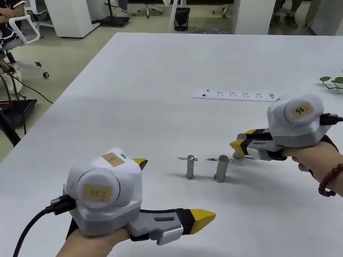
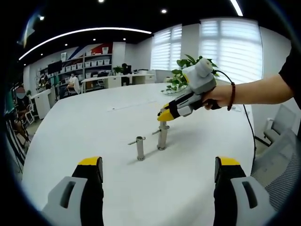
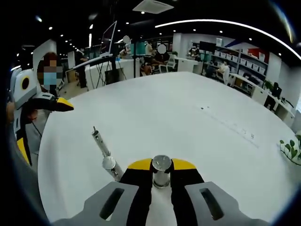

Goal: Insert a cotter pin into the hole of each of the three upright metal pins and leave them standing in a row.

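Two upright metal pins stand side by side on the white table, the left pin (image 1: 189,167) and the middle pin (image 1: 221,168). Each has a thin cotter pin (image 1: 186,158) through its top. In the left gripper view these are the nearer pin (image 2: 140,148) and the farther pin (image 2: 162,136). A third metal pin (image 3: 161,170) stands just right of them, between the yellow tips of my right gripper (image 1: 237,147), which is shut on it. My left gripper (image 1: 172,188) hovers open at the near left, apart from the pins, with nothing between its fingers (image 2: 89,165).
A white power strip (image 1: 236,95) lies farther back on the table. A green plant (image 1: 333,81) pokes in at the right edge. Office chairs and a cable are on the floor beyond the table's left edge.
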`<state>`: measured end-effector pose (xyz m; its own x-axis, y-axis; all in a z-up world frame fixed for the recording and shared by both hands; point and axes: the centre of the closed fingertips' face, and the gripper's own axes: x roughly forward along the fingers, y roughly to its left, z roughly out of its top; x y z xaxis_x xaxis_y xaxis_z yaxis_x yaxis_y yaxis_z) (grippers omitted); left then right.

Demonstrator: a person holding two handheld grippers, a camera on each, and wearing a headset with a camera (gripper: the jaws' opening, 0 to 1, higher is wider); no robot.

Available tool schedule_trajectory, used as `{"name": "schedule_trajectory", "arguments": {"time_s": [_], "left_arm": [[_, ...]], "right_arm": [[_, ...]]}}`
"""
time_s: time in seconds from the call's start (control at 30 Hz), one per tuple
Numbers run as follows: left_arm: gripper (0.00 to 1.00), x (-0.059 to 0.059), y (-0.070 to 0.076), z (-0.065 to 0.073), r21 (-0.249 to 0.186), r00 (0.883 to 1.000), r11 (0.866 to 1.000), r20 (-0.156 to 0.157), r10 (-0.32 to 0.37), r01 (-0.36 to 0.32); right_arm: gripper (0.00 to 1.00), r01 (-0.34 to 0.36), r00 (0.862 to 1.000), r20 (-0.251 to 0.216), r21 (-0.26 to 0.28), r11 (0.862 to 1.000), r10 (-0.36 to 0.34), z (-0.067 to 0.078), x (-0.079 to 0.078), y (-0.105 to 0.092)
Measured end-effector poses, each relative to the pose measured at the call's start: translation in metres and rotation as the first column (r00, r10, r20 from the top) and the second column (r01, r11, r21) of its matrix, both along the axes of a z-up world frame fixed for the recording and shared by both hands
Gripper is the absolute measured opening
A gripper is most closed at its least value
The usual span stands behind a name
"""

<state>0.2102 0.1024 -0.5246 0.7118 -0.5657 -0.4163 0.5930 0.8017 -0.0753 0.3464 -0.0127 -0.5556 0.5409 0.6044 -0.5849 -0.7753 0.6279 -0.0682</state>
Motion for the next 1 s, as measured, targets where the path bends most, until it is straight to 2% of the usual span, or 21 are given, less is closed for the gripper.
{"name": "schedule_trajectory", "arguments": {"time_s": [0.43,0.87,1.0], "left_arm": [[0.98,-0.010,0.001,0.003,-0.003,1.000,1.000,0.011,-0.006,0.006],[0.96,-0.017,-0.001,0.005,0.001,1.000,1.000,0.013,-0.016,0.016],[0.96,-0.019,-0.002,0.004,0.009,1.000,1.000,0.009,-0.020,0.020]], "right_arm": [[0.09,0.052,0.998,-0.019,-0.008,0.999,-0.052,-0.003,-0.030,-0.023],[0.09,0.047,0.998,-0.038,-0.003,0.999,-0.047,-0.011,-0.062,-0.023],[0.09,0.040,0.998,-0.044,0.004,0.999,-0.040,-0.014,-0.067,-0.022]]}}
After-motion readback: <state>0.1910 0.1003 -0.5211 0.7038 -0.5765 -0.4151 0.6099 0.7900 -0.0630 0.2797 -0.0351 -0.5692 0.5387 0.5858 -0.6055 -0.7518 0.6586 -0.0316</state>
